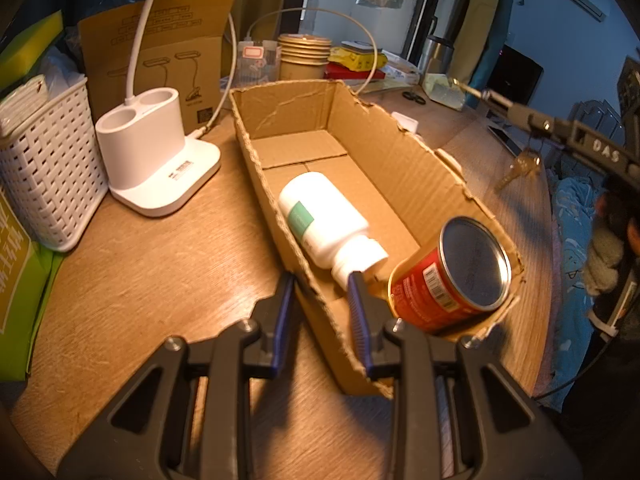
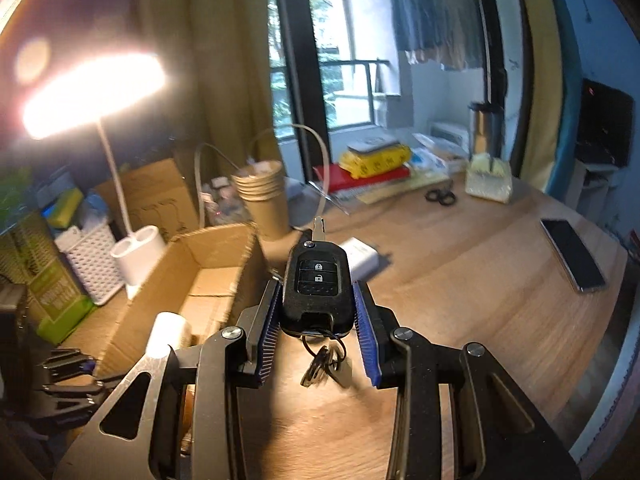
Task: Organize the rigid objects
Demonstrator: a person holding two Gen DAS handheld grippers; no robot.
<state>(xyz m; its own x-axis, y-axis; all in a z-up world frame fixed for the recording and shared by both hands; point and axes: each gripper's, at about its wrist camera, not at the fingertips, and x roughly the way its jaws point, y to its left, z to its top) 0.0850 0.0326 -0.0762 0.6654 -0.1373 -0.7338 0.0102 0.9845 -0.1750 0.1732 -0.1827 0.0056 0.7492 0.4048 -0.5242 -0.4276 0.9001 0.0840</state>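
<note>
An open cardboard box (image 1: 400,168) lies on the wooden desk. Inside it a white bottle (image 1: 320,216) lies on its side, and a red can (image 1: 448,280) leans at the near end. My left gripper (image 1: 322,280) is shut on the box's near left wall, one finger inside and one outside. My right gripper (image 2: 317,292) is shut on a black car key fob (image 2: 318,268), held in the air to the right of the box (image 2: 208,268). A ring of small keys (image 2: 324,360) dangles under it. The left wrist view shows those keys (image 1: 520,168) hanging above the box's right side.
A white lamp base (image 1: 156,152) and a white basket (image 1: 44,168) stand left of the box. Stacked paper cups (image 2: 264,196) are behind it. A white charger (image 2: 360,260), scissors (image 2: 440,196) and a phone (image 2: 572,256) lie on the desk to the right.
</note>
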